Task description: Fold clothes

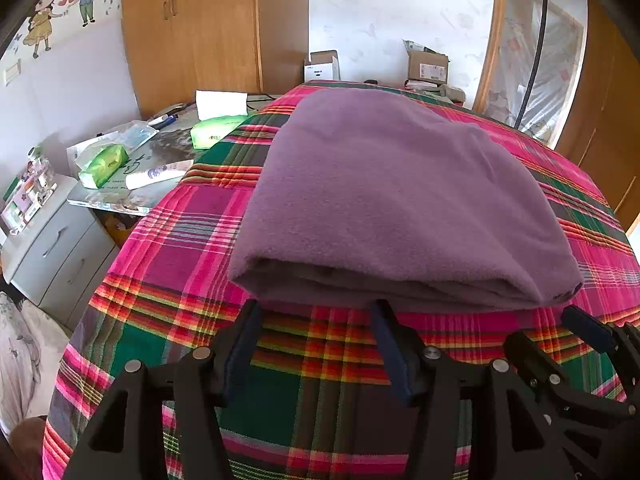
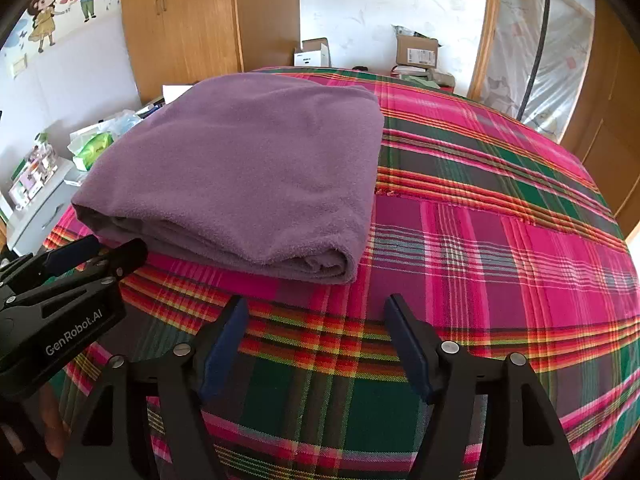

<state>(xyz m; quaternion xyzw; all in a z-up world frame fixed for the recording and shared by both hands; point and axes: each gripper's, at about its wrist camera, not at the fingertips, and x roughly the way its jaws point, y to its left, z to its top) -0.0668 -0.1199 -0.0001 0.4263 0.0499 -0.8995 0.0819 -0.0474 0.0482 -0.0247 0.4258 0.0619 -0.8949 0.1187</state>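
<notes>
A purple fleece garment [image 1: 392, 200] lies folded into a thick rectangle on the plaid bedspread [image 1: 180, 264], its layered fold edge facing me. My left gripper [image 1: 318, 306] stands open just in front of that near edge, with only bedspread between its fingers. In the right wrist view the folded garment [image 2: 248, 176] sits to the upper left. My right gripper [image 2: 316, 300] is open over the bedspread [image 2: 500, 240], a little short of the garment's near right corner and holding nothing. The left gripper [image 2: 116, 246] shows at the left, close to the fold edge.
Left of the bed stand a cluttered desk [image 1: 132, 200] with green tissue packs [image 1: 104, 164] and a grey drawer unit [image 1: 60, 248]. Wooden wardrobes [image 1: 192, 28] and cardboard boxes [image 1: 428, 66] lie beyond the far edge. A black cable [image 1: 536, 40] hangs at the right.
</notes>
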